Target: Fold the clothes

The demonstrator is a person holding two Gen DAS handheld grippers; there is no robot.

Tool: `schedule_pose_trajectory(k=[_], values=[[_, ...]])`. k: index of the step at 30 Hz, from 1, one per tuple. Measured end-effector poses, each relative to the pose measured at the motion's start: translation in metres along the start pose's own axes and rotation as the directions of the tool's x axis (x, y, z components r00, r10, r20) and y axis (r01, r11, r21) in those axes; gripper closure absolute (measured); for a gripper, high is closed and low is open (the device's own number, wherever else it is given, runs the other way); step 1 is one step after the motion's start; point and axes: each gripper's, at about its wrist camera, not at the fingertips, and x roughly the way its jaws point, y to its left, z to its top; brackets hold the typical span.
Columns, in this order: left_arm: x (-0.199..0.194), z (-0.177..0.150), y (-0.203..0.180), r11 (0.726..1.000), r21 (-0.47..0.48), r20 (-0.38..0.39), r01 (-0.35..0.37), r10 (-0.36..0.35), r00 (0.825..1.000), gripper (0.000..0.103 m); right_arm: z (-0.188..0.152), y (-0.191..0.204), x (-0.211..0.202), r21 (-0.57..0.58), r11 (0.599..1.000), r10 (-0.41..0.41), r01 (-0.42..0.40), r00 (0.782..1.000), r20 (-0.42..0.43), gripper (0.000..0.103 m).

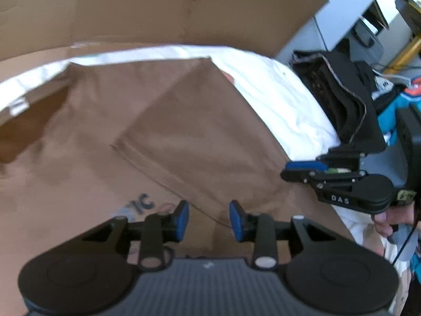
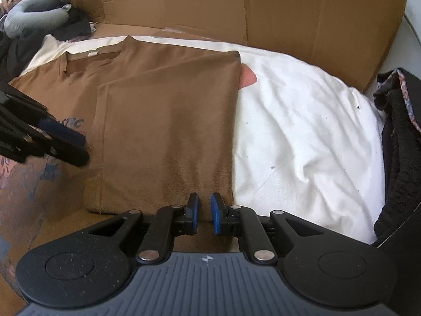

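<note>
A brown T-shirt (image 1: 184,131) (image 2: 171,118) lies flat on a white sheet (image 1: 276,92) (image 2: 302,131), neckline at the far left. One side is folded over its middle, with the sleeve seam showing. A printed logo (image 1: 142,205) (image 2: 71,122) peeks out beside the fold. My left gripper (image 1: 209,221) (image 2: 63,142) hovers open over the folded flap's edge, holding nothing. My right gripper (image 2: 204,214) (image 1: 302,169) sits at the near hem of the folded part. Its pads stand a narrow gap apart with no cloth between them.
Cardboard panels (image 1: 158,8) (image 2: 289,13) wall the back of the bed. A pile of dark clothes (image 1: 342,100) (image 2: 402,144) lies to the right, with a teal garment (image 1: 394,110) behind it. A grey neck pillow (image 2: 31,15) sits at the far left. A hand (image 1: 386,221) grips the right tool.
</note>
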Motion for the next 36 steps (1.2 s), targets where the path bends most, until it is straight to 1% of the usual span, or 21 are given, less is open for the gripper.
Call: schedule_pose_trajectory(k=[2,4,6,7,9,10,12,13,15,16,17,18,19,21,23,25,27,30,32,34,36], values=[[-0.015,0.003,0.005,1.000,-0.011,0.005,-0.014,0.014,1.000,0.065,0.006,-0.004,-0.001,0.052,0.999,0.016,-0.015,1.000,-0.027,0.087],[-0.031,0.007,0.010,0.999,-0.020,0.009,-0.028,0.029,1.000,0.061,0.012,-0.007,-0.008,0.084,0.996,0.030,-0.027,0.999,-0.031,0.084],[-0.048,0.010,0.016,0.998,-0.033,0.019,-0.049,0.050,0.999,0.050,0.018,-0.009,-0.017,0.109,0.993,0.043,-0.040,0.999,-0.029,0.073],[-0.058,0.012,0.020,0.997,-0.043,0.025,-0.061,0.062,0.998,0.048,0.021,-0.009,-0.022,0.121,0.992,0.050,-0.046,0.998,-0.027,0.071],[-0.074,0.013,0.024,0.995,-0.064,0.034,-0.078,0.080,0.996,0.044,0.028,-0.011,-0.031,0.147,0.987,0.063,-0.059,0.998,-0.024,0.063],[-0.081,0.015,0.025,0.993,-0.075,0.040,-0.086,0.089,0.995,0.042,0.031,-0.012,-0.036,0.156,0.985,0.070,-0.066,0.997,-0.024,0.061],[-0.097,0.015,0.028,0.988,-0.105,0.060,-0.114,0.121,0.991,0.033,0.038,-0.013,-0.048,0.173,0.982,0.083,-0.077,0.996,-0.026,0.050],[-0.104,0.015,0.030,0.986,-0.117,0.068,-0.122,0.130,0.989,0.032,0.041,-0.014,-0.053,0.182,0.980,0.084,-0.078,0.996,-0.026,0.046],[-0.119,0.017,0.035,0.981,-0.146,0.078,-0.128,0.140,0.987,0.031,0.049,-0.016,-0.065,0.200,0.977,0.079,-0.073,0.997,-0.025,0.031],[-0.125,0.018,0.037,0.978,-0.157,0.076,-0.135,0.149,0.986,0.030,0.053,-0.017,-0.073,0.213,0.975,0.074,-0.068,0.997,-0.022,0.027],[-0.133,0.019,0.038,0.976,-0.164,0.073,-0.145,0.159,0.985,0.028,0.057,-0.019,-0.080,0.228,0.971,0.076,-0.070,0.997,-0.018,0.019],[-0.141,0.020,0.039,0.974,-0.171,0.072,-0.151,0.165,0.984,0.024,0.061,-0.020,-0.088,0.244,0.967,0.078,-0.072,0.997,-0.015,0.014],[-0.150,0.021,0.039,0.972,-0.178,0.071,-0.156,0.171,0.983,0.020,0.065,-0.022,-0.096,0.260,0.963,0.080,-0.074,0.997,-0.012,0.013],[-0.171,0.023,0.043,0.966,-0.212,0.072,-0.146,0.165,0.984,0.010,0.073,-0.024,-0.111,0.285,0.955,0.084,-0.078,0.996,-0.009,0.009],[-0.189,0.024,0.045,0.959,-0.243,0.075,-0.145,0.168,0.983,0.008,0.081,-0.022,-0.126,0.295,0.952,0.092,-0.082,0.996,-0.021,0.006],[-0.211,0.027,0.047,0.948,-0.269,0.076,-0.168,0.195,0.978,0.005,0.089,-0.019,-0.142,0.305,0.949,0.106,-0.086,0.993,-0.051,0.006],[-0.233,0.031,0.049,0.938,-0.293,0.074,-0.186,0.216,0.974,0.004,0.098,-0.014,-0.161,0.300,0.950,0.109,-0.086,0.992,-0.062,0.006],[-0.263,0.036,0.050,0.934,-0.309,0.066,-0.179,0.208,0.976,0.001,0.113,-0.011,-0.193,0.304,0.948,0.114,-0.094,0.992,-0.049,0.006],[-0.281,0.038,0.051,0.936,-0.309,0.066,-0.167,0.197,0.978,0.001,0.123,-0.010,-0.216,0.321,0.941,0.128,-0.109,0.991,-0.040,0.006],[-0.304,0.036,0.053,0.927,-0.340,0.072,-0.161,0.197,0.978,0.001,0.131,-0.010,-0.237,0.344,0.929,0.158,-0.135,0.987,-0.039,0.002],[-0.326,0.033,0.055,0.913,-0.376,0.079,-0.157,0.201,0.976,0.001,0.138,-0.009,-0.258,0.364,0.915,0.204,-0.177,0.978,-0.037,0.001]])
